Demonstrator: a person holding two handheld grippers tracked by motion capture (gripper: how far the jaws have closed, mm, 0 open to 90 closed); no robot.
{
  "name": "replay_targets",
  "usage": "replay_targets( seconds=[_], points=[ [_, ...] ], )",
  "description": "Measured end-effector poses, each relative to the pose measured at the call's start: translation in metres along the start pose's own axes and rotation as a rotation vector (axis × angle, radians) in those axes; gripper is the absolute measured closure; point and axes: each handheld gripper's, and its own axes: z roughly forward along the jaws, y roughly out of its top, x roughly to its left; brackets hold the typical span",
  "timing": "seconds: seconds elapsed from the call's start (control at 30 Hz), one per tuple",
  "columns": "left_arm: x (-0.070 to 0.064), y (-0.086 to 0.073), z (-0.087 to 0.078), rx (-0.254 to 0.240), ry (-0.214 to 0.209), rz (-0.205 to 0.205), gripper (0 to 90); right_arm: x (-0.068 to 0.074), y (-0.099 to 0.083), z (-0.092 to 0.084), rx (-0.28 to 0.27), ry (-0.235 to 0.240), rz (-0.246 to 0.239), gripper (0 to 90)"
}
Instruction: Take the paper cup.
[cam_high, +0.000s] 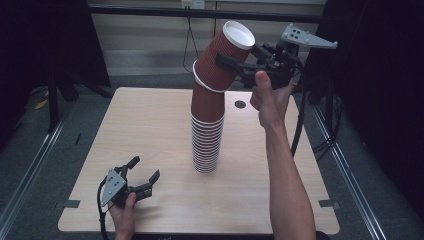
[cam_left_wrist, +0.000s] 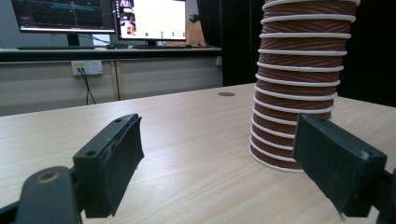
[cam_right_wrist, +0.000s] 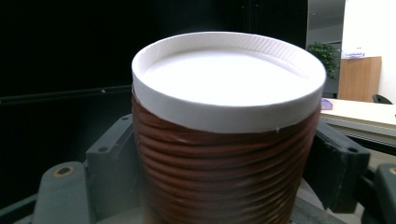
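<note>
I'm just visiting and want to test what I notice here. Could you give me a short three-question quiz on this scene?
1. True or false: the left tongs hold a cup.
2. Which tongs grip the top brown ribbed paper cup?
3. The tall stack of brown paper cups stands on: A) the pale wooden table B) the floor C) a tray

Key: 1 false, their jaws are open; 2 the right tongs; 3 A.

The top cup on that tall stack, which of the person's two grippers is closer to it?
Right. The right gripper is clamped around the top cup, tilting it off the stack. The left gripper rests open, low on the table.
</note>
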Motion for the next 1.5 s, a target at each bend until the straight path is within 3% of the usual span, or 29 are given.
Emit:
replay_targets(
  seconds=[0.27, 0.77, 1.17, 1.5],
  points=[
    [0.0, 0.0, 0.0, 0.0, 0.0, 0.0, 15.8, 0.0, 0.002, -0.012, -0.049, -0.006, 0.011, 21.2],
    [0.0, 0.0, 0.0, 0.001, 0.0, 0.001, 15.8, 0.0, 0.001, -0.048, -0.042, -0.062, 0.015, 21.2],
    [0.0, 0.0, 0.0, 0.001, -0.001, 0.002, 15.8, 0.005, -0.011, -0.078, -0.05, -0.106, 0.006, 21.2],
    [0.0, 0.0, 0.0, 0.003, -0.002, 0.006, 15.8, 0.005, -0.03, -0.09, -0.039, -0.122, 0.02, 21.3]
  ],
)
